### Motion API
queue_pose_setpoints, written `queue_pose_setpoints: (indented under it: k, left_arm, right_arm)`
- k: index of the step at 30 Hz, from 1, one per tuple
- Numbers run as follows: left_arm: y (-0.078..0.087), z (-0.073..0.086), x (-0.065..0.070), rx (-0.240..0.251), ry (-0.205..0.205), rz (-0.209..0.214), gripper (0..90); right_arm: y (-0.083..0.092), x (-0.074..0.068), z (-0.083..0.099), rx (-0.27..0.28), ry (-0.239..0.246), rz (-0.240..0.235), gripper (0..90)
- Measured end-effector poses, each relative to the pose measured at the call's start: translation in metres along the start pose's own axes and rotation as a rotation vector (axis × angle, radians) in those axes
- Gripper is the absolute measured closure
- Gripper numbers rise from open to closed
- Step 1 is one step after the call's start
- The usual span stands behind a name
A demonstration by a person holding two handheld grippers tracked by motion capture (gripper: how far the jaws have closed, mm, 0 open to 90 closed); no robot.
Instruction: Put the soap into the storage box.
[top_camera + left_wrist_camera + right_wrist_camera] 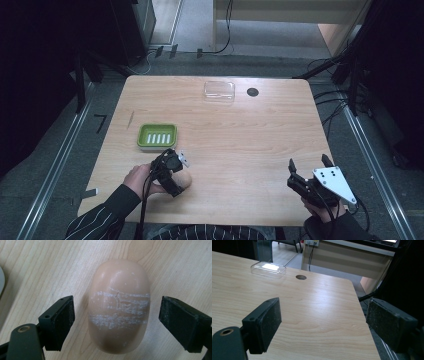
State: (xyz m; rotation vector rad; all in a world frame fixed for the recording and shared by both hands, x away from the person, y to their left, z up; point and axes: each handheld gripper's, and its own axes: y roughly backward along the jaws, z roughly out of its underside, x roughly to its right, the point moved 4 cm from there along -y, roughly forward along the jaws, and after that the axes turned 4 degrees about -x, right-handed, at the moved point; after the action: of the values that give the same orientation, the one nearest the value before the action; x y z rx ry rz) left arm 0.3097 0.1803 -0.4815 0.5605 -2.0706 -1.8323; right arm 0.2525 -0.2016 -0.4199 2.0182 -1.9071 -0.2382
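Soap (118,307) lay on the table (240,130) between the left gripper's (117,322) parted jaws, not yet touched, so closing came next; the right gripper (322,325) idled, agape.

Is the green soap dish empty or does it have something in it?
Empty: the green soap dish shows only its white slats; the soap lies on the table.

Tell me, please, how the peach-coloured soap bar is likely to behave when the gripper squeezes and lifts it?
The soap bar looks solid, so probably stiff. Its rounded, smooth sides may slip between the left gripper pads. Its domed shape might rock if nudged.
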Motion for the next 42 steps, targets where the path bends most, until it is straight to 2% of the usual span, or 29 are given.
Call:
queue_pose_setpoints:
  k: [4,9,19,34,38,42]
  left_arm:
    - [-0.001,-0.002,0.0,-0.022,-0.022,-0.014,20.2]
    - [-0.002,-0.001,0.001,-0.035,-0.034,-0.003,23.9]
    - [-0.005,-0.003,0.002,-0.056,-0.058,-0.009,32.1]
    - [-0.009,-0.003,0.003,-0.073,-0.055,-0.017,33.2]
    - [-0.013,-0.006,0.002,-0.117,-0.083,-0.021,33.4]
    - [-0.013,-0.005,0.002,-0.113,-0.081,-0.014,33.6]
  right_arm:
    - [0.0,0.0,0.0,0.0,0.001,0.002,13.6]
    - [0.0,0.0,0.0,0.0,0.002,0.001,13.6]
    - [0.0,0.0,0.0,0.001,0.002,0.003,13.6]
    - [0.0,0.0,0.0,0.0,0.006,0.002,13.6]
    - [0.0,-0.001,0.0,-0.002,0.009,0.002,13.6]
    - [0.0,0.0,0.0,-0.002,0.003,0.002,13.6]
